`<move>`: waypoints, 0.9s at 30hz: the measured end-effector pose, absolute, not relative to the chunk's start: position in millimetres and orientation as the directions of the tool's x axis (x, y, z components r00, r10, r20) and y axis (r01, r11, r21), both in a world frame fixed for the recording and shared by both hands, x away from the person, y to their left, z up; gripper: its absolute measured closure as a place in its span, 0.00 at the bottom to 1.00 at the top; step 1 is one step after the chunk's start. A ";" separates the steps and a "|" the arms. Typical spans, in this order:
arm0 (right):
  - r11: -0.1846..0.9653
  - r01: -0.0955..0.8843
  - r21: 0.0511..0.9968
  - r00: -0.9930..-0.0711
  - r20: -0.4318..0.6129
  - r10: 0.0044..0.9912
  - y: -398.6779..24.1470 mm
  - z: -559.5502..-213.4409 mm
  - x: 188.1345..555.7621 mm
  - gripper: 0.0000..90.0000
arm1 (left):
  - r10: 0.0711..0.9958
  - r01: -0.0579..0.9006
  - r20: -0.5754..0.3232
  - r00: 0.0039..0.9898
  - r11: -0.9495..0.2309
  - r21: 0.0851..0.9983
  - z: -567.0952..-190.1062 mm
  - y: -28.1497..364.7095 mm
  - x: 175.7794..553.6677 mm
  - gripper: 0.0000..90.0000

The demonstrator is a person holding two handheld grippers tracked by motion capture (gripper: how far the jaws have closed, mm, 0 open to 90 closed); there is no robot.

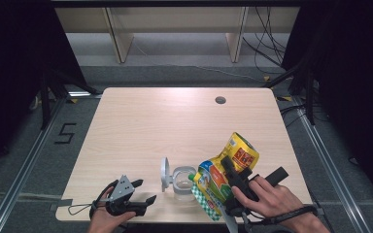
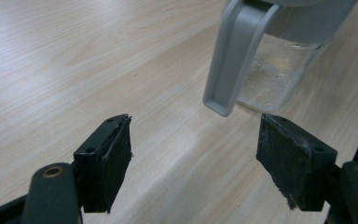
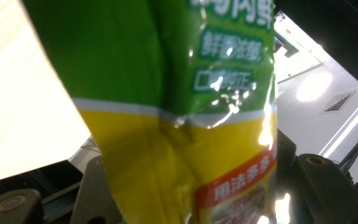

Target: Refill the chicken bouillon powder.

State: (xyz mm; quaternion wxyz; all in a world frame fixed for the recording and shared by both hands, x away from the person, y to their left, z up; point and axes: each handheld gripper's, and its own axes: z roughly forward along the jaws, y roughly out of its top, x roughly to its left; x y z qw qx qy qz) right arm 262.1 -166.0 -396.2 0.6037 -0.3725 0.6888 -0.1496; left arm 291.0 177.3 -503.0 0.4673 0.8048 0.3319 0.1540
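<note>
Right gripper [image 1: 234, 175], pouch [image 1: 223, 177], jar [image 1: 180, 183] adjacent

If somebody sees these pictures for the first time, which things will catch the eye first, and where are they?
The bright yellow and green pouch stands out first, gripped by the right tool near the table's front right edge and tilted toward the jar. Next to it, near the front edge, stands a small clear jar with its grey lid swung open. At the front left, the left tool rests open and empty.
</note>
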 end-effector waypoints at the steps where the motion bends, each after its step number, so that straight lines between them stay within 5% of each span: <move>1: 0.673 -0.336 -0.659 0.010 -0.717 -0.697 -166.4 -395.9 262.0 0.55 | 0.678 0.397 -0.066 0.732 -0.346 0.850 -502.8 176.9 290.7 0.28; 27: 0.621 -0.333 -0.710 0.031 -0.666 -0.745 -163.2 -392.0 263.3 0.55 | 0.666 0.384 -0.053 0.744 -0.361 0.850 -504.5 177.9 292.9 0.27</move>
